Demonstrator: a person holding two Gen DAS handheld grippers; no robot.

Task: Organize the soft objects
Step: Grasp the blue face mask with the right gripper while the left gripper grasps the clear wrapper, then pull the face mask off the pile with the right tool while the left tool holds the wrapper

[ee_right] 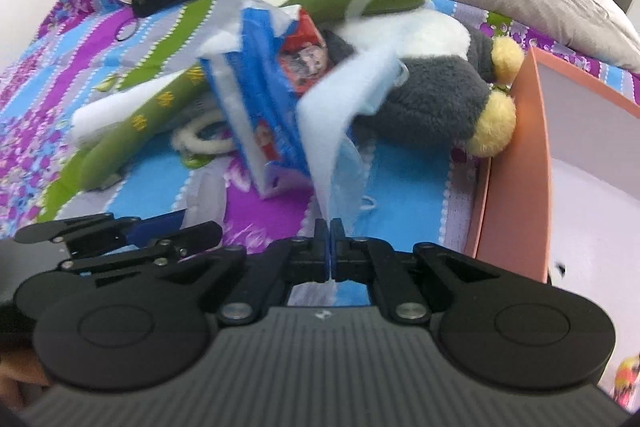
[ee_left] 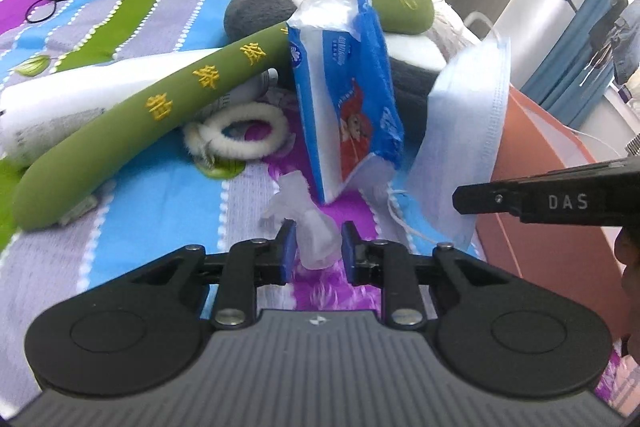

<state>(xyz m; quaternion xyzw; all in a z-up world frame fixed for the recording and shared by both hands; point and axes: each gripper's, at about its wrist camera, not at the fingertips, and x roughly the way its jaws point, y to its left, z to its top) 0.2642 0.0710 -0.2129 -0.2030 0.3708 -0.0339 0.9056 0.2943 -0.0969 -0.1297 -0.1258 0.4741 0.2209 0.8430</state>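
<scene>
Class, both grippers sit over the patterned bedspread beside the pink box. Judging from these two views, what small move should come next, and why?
Probably lift the right gripper and carry the blue face mask over the pink box. Its jaws are shut on the mask's edge, and the box stands open just to the right. The left gripper brackets a clear plastic scrap.

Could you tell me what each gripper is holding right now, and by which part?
The right gripper pinches the blue face mask by its lower edge. The left gripper has a crumpled clear plastic scrap between its jaws; contact is unclear.
</scene>
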